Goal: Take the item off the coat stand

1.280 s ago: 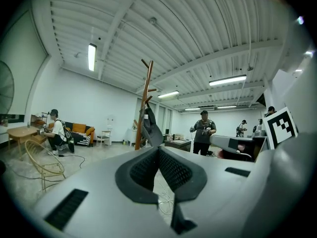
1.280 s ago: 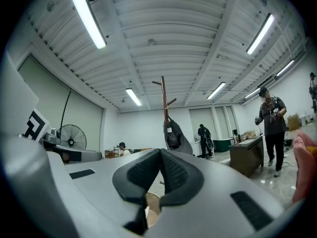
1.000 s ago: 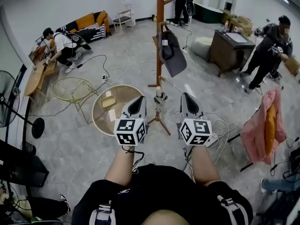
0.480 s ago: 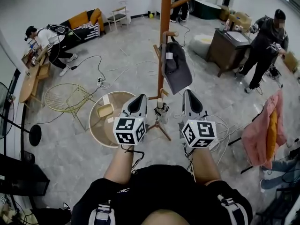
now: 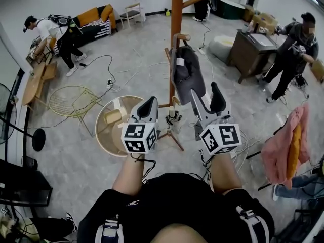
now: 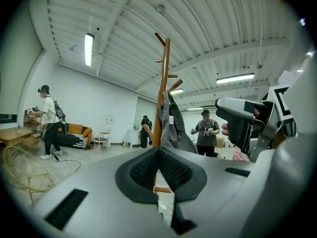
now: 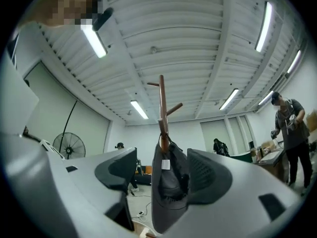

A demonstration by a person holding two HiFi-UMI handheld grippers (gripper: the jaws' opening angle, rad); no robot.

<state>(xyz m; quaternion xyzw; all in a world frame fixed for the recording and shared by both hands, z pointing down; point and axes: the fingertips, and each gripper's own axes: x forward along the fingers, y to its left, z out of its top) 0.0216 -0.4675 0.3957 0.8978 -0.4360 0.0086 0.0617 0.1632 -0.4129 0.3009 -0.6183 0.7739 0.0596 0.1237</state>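
Note:
A dark grey cap (image 5: 186, 76) with a white tag hangs from a peg of the wooden coat stand (image 5: 176, 14). My right gripper (image 5: 206, 96) is raised just below and right of the cap, and its jaws are opening. In the right gripper view the cap (image 7: 168, 180) hangs in the gap between the two pads (image 7: 118, 172), and neither pad presses on it. My left gripper (image 5: 148, 107) is shut and empty, left of the stand's base. From the left gripper view the stand (image 6: 162, 90) and cap (image 6: 174, 128) rise straight ahead.
A round glass table (image 5: 107, 135) stands below left of the stand, with a wire chair (image 5: 70, 101) beyond it. A wooden desk (image 5: 250, 48) and a person (image 5: 291, 54) are at the right. A pink garment (image 5: 286, 140) hangs at the near right. Cables cross the floor.
The right gripper's jaws have gone from shut to apart, and it has risen toward the cap. The stand and cap now appear closer. The left gripper stays shut.

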